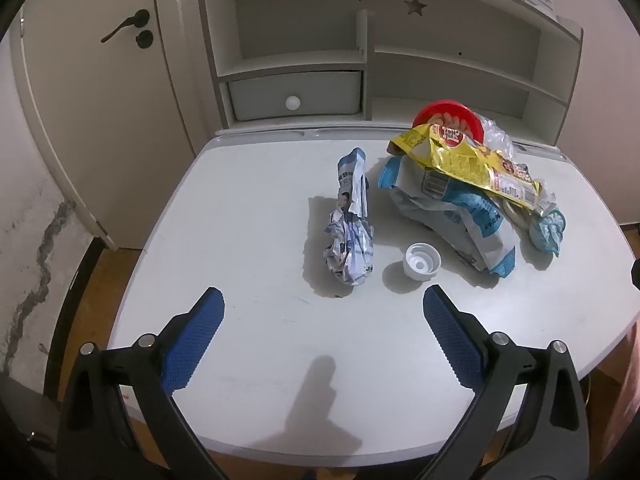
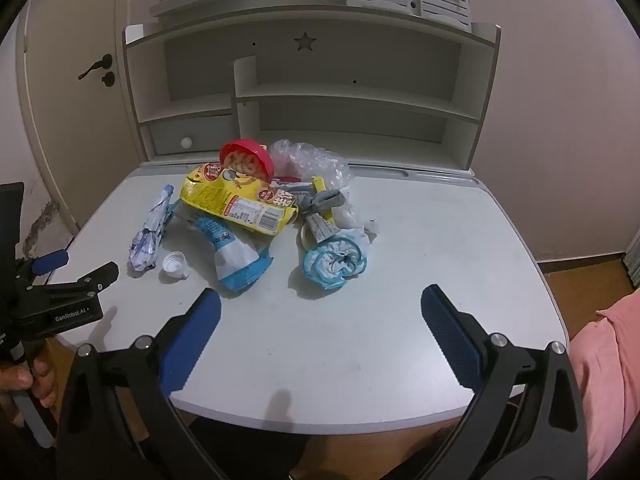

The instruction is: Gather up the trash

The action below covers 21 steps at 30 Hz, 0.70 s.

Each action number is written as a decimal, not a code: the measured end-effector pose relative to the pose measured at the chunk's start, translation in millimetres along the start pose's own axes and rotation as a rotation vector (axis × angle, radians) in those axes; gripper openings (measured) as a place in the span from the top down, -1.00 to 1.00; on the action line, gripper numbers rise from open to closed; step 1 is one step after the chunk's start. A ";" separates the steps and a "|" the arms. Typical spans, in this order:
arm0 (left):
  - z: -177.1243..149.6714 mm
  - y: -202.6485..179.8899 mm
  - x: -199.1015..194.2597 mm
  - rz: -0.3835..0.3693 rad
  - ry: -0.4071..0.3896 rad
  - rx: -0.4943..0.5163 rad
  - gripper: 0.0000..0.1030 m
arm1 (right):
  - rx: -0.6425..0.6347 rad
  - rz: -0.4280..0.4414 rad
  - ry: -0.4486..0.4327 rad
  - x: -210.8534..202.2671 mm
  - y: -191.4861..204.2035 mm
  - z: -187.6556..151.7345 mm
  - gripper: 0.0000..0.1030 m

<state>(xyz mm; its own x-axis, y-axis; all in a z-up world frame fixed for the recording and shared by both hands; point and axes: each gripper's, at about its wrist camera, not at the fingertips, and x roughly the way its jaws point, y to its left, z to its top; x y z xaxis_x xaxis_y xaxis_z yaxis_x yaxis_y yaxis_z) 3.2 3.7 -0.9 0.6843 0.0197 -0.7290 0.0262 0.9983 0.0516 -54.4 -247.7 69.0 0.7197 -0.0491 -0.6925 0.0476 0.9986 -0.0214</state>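
Observation:
A pile of trash lies on the white desk [image 1: 248, 216]. A crumpled blue-white wrapper [image 1: 350, 236] lies left of a white bottle cap [image 1: 422, 266]; both show in the right wrist view as wrapper [image 2: 150, 236] and cap [image 2: 174, 264]. A yellow snack bag [image 1: 468, 160] [image 2: 240, 200] rests on a blue-white bag [image 1: 456, 212] [image 2: 236, 256], with a red lid [image 1: 448, 118] [image 2: 246, 160] behind. A blue-rimmed crumpled wrapper [image 2: 334, 262] and clear plastic [image 2: 308, 160] lie right. My left gripper [image 1: 323, 304] is open and empty before the wrapper. My right gripper [image 2: 320, 304] is open and empty before the pile.
A white hutch with shelves [image 2: 344, 96] and a small drawer [image 1: 296, 94] stands at the desk's back. A door with a dark handle [image 1: 128, 28] is at the left. My left gripper also shows at the left edge of the right wrist view [image 2: 60, 276]. Wooden floor lies beyond the desk.

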 end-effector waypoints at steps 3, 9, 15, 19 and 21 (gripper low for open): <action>0.1 -0.7 0.5 -0.002 0.000 0.000 -0.88 | 0.000 -0.001 0.000 -0.2 -0.1 0.2 -0.89; 0.4 -1.1 1.1 -0.003 0.004 -0.001 -0.88 | 0.001 0.001 0.003 -0.4 -0.4 0.8 -0.89; 0.0 -1.6 1.3 -0.002 0.003 -0.002 -0.88 | 0.003 0.004 0.006 0.2 -0.3 0.3 -0.89; 0.3 -3.0 1.5 -0.003 0.005 0.000 -0.88 | 0.003 0.005 0.007 -0.5 -0.4 0.8 -0.89; -0.2 -2.7 1.6 -0.004 0.003 0.000 -0.88 | 0.003 0.002 0.004 -1.0 -0.5 -0.4 -0.89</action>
<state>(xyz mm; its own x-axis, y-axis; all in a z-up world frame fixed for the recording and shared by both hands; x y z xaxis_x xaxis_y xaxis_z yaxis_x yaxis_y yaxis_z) 4.1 1.0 -2.3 0.6816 0.0162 -0.7315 0.0286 0.9984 0.0487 -55.4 -248.1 69.3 0.7167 -0.0475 -0.6958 0.0482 0.9987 -0.0184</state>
